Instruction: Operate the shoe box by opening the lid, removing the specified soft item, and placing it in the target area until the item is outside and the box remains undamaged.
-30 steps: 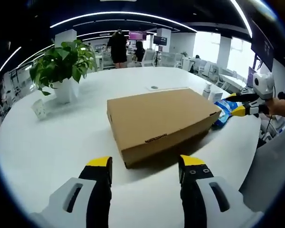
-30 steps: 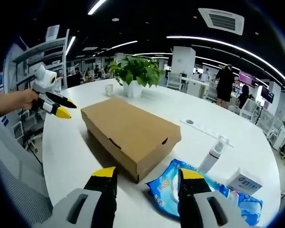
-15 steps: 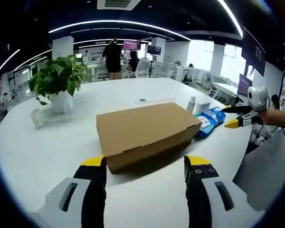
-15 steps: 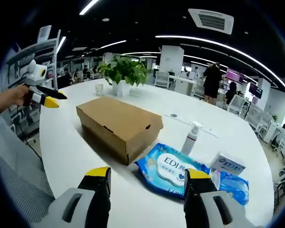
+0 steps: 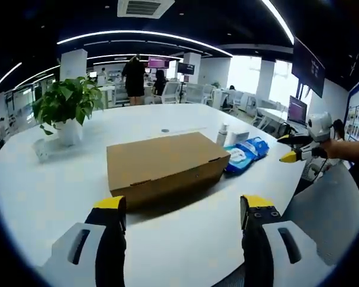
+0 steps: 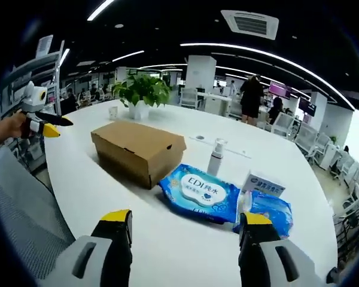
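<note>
Left gripper view showed the left gripper with its jaws spread wide and nothing between them, held back from the closed cardboard shoe box. The box lay flat on the white table, lid down, with bare tabletop on the near side and to the left, toward the potted plant. Beyond its far right corner lay a blue wipes pack, just beside a spray bottle. The right gripper hovered off the table's right edge. In the right gripper view its own jaws stood wide apart, empty, above open table, the wipes pack close beside the box's near corner.
</note>
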`<state>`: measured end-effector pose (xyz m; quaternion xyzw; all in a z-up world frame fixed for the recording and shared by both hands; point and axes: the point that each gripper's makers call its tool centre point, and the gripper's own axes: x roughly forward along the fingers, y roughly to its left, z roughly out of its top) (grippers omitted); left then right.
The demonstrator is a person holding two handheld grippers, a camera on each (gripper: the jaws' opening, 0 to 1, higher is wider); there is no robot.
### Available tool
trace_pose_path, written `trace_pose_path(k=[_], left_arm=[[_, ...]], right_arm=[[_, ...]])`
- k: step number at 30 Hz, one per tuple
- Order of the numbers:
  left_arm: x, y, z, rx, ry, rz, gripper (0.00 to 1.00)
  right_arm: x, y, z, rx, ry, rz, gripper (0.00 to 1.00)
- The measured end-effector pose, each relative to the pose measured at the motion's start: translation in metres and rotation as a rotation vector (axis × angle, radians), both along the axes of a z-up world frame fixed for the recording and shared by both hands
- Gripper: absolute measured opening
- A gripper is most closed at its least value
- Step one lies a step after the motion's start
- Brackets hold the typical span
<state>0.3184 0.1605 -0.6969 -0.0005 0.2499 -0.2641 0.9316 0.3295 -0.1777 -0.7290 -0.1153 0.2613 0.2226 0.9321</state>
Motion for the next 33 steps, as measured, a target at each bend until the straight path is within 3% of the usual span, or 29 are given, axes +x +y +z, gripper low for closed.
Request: trace_pose_path(k=[13, 25, 33], left_arm=[[-0.037, -0.013, 0.0, -0.013, -0.045, -0.018, 1.0], [-0.054, -0.017, 0.001, 0.016, -0.073, 0.012, 1.0], [-0.06, -0.012, -0.005, 0.035, -0.068, 0.024, 1.0]], right_arm=[[-0.03, -0.01, 0.004, 0.009, -0.009, -0.018, 0.86], [-0.052, -0.023, 0.006, 0.046, -0.012, -0.067, 0.92], [-0.052, -0.023, 0.005, 0.05, -0.021, -0.073, 0.92]])
